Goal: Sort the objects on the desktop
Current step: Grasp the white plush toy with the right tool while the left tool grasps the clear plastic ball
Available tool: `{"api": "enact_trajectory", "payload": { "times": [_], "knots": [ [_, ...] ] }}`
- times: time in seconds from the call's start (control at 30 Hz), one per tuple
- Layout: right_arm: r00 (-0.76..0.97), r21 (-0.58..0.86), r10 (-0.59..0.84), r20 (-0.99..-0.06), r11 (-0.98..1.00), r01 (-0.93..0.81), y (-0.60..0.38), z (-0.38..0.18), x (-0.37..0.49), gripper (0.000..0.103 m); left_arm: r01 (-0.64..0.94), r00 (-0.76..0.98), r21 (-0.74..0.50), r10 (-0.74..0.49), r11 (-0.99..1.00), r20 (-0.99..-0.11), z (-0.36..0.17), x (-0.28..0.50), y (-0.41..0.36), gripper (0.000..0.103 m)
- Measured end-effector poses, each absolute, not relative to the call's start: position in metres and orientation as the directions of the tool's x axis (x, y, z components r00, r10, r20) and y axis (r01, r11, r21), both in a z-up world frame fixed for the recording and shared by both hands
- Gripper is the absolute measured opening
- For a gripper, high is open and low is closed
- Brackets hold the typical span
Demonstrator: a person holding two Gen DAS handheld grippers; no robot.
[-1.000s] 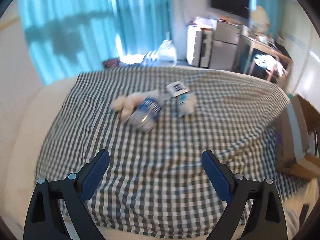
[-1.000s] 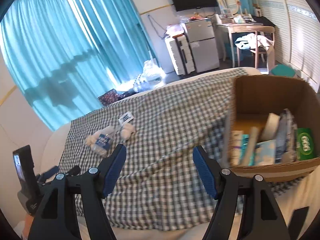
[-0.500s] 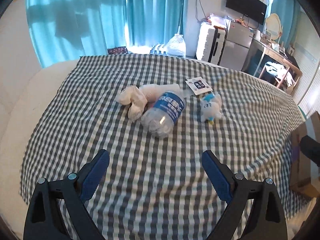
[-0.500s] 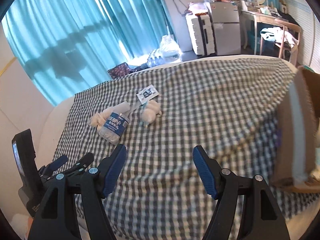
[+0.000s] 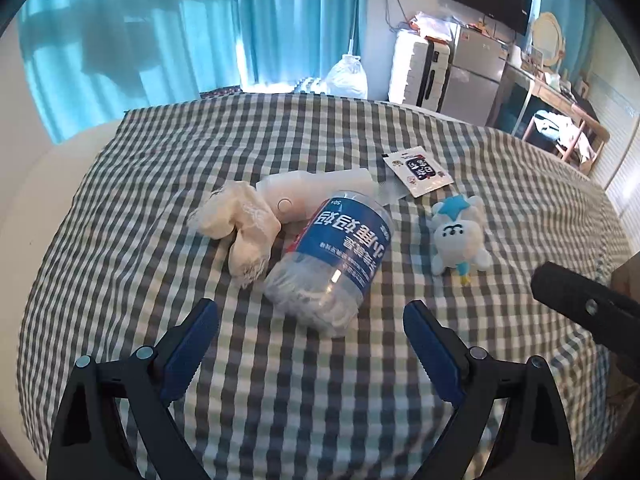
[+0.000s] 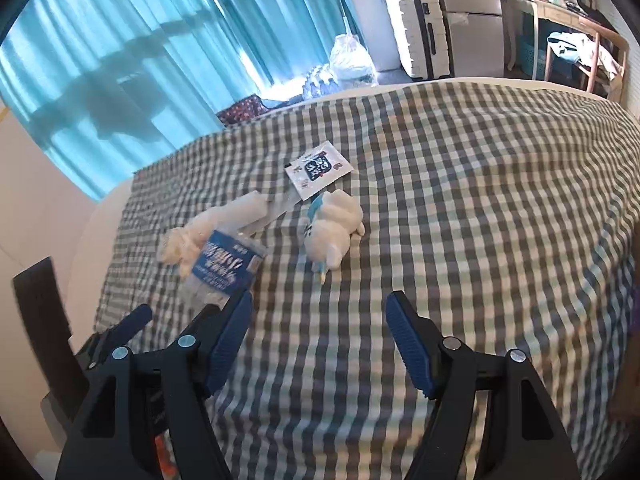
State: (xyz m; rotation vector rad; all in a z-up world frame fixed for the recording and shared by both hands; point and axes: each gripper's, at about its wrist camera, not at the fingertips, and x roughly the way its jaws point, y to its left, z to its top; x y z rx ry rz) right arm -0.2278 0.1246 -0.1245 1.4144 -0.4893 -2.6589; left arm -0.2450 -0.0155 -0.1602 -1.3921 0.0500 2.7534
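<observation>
A clear plastic jar with a blue label (image 5: pixel 334 256) lies on its side on the checked cloth (image 5: pixel 280 392), also in the right wrist view (image 6: pixel 220 268). Cream socks (image 5: pixel 240 228) and a white device (image 5: pixel 304 192) lie against it. A small white and blue plush (image 5: pixel 460 236) lies to the right, seen too in the right wrist view (image 6: pixel 332 228). A sticker card (image 5: pixel 418 168) lies behind. My left gripper (image 5: pixel 310 336) is open, just short of the jar. My right gripper (image 6: pixel 318 320) is open, short of the plush.
The right gripper's black arm (image 5: pixel 588 312) shows at the right edge of the left wrist view. The left gripper (image 6: pixel 120 332) sits left of the right one. Blue curtains (image 5: pixel 160 40), a suitcase (image 5: pixel 416 68) and a fridge (image 5: pixel 476 72) stand beyond the table.
Both grippers have moved forward toward the group of objects, which now look larger. The cardboard box has dropped out of the right wrist view.
</observation>
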Motion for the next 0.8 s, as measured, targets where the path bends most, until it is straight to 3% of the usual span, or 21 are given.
{"api": "enact_trajectory", "payload": {
  "times": [0.17,0.43,0.47,0.53,0.57,0.6,0.63,0.8],
  "knots": [
    [-0.561,0.301,-0.196,-0.804,-0.948,-0.100,0.118,-0.137,-0.262,0.069,-0.080,-0.579,-0.011,0.055,-0.997,-0.813,-0.175,-0.260,-0.010,0.096],
    [-0.533,0.298,-0.191,-0.824,-0.947,-0.123,0.108,-0.159,-0.306,0.069,-0.047,-0.595,0.074,-0.032,-0.996,-0.803,-0.197,-0.275,-0.006,0.096],
    [-0.527,0.303,-0.193,-0.827,-0.944,-0.131,0.107,-0.165,-0.309,0.067,-0.047,-0.601,0.068,-0.026,-0.997,-0.799,-0.196,-0.275,-0.008,0.096],
    [-0.516,0.315,-0.205,-0.832,-0.939,-0.136,0.106,-0.174,-0.315,0.055,-0.057,-0.607,0.048,-0.003,-0.997,-0.794,-0.195,-0.276,-0.010,0.092],
    [-0.501,0.318,-0.213,-0.839,-0.939,-0.133,0.105,-0.178,-0.317,0.052,-0.070,-0.609,0.041,0.010,-0.997,-0.793,-0.195,-0.277,-0.011,0.085],
    [-0.483,0.325,-0.227,-0.846,-0.937,-0.129,0.104,-0.183,-0.319,0.043,-0.084,-0.609,0.035,0.023,-0.996,-0.793,-0.196,-0.278,-0.012,0.078],
    [-0.467,0.327,-0.235,-0.853,-0.937,-0.125,0.104,-0.186,-0.319,0.039,-0.097,-0.608,0.048,0.022,-0.994,-0.794,-0.197,-0.278,-0.010,0.078],
    [-0.467,0.316,-0.235,-0.853,-0.943,-0.103,0.105,-0.184,-0.313,0.039,-0.100,-0.604,0.048,0.022,-0.994,-0.797,-0.193,-0.275,-0.007,0.075]
  ]
}}
